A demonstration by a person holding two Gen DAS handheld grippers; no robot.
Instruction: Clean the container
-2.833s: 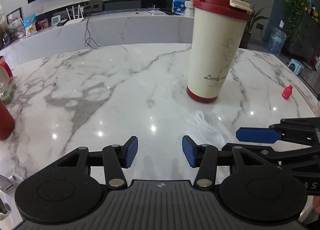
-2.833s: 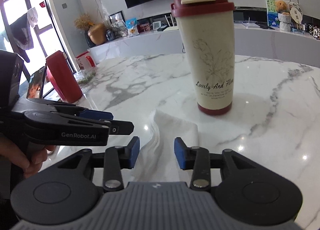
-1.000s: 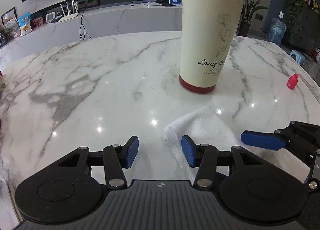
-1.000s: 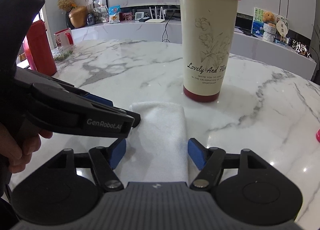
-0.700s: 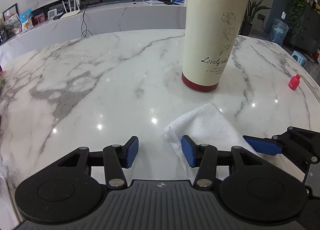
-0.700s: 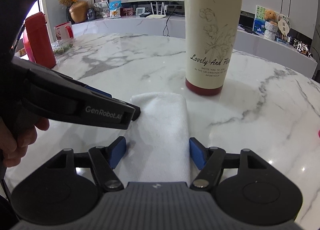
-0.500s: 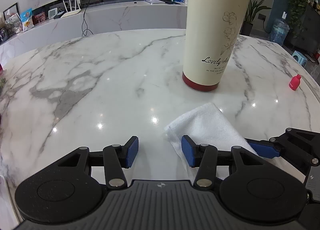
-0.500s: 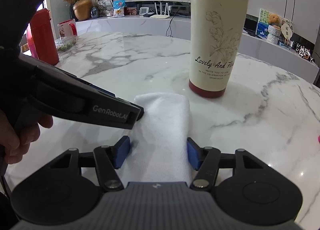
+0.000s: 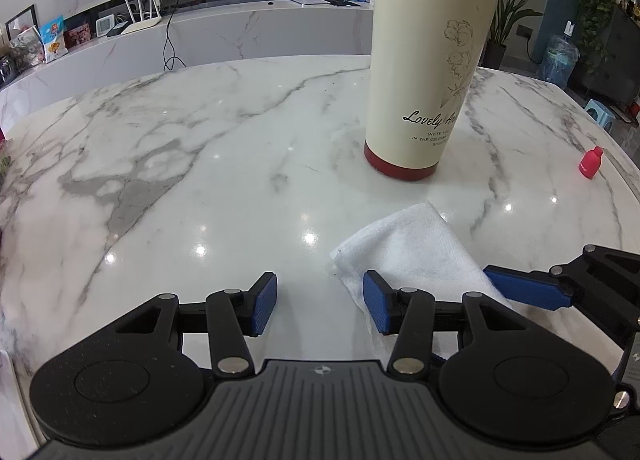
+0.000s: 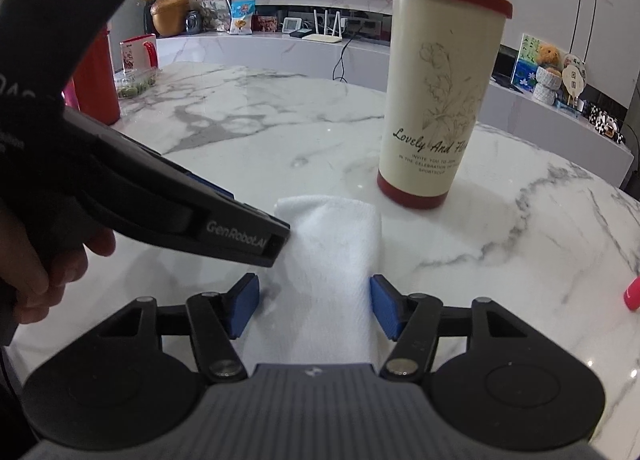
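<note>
A tall cream travel cup point(image 9: 428, 71) with a dark red lid and base stands upright on the marble table point(image 9: 200, 163); the right wrist view shows the cup point(image 10: 436, 99) too. In front of it a folded white towel point(image 10: 336, 244) lies flat. My right gripper point(image 10: 314, 308) is open and straddles the towel's near end. Its right pad is at the cloth's edge and its left pad stands a little off it. My left gripper point(image 9: 320, 308) is open over bare marble, just left of the towel point(image 9: 408, 248). One left finger point(image 10: 236, 236) reaches the towel's left edge.
A small red bottle point(image 9: 591, 164) lies near the table's right edge. A red jug point(image 10: 96, 87) and a food box stand at the far left. A person's hand point(image 10: 48, 260) grips the left tool. A long marble counter point(image 9: 240, 35) with small items runs behind.
The right gripper's jaws have drawn in closer around the towel over the last second. The left gripper has kept its place and its gap.
</note>
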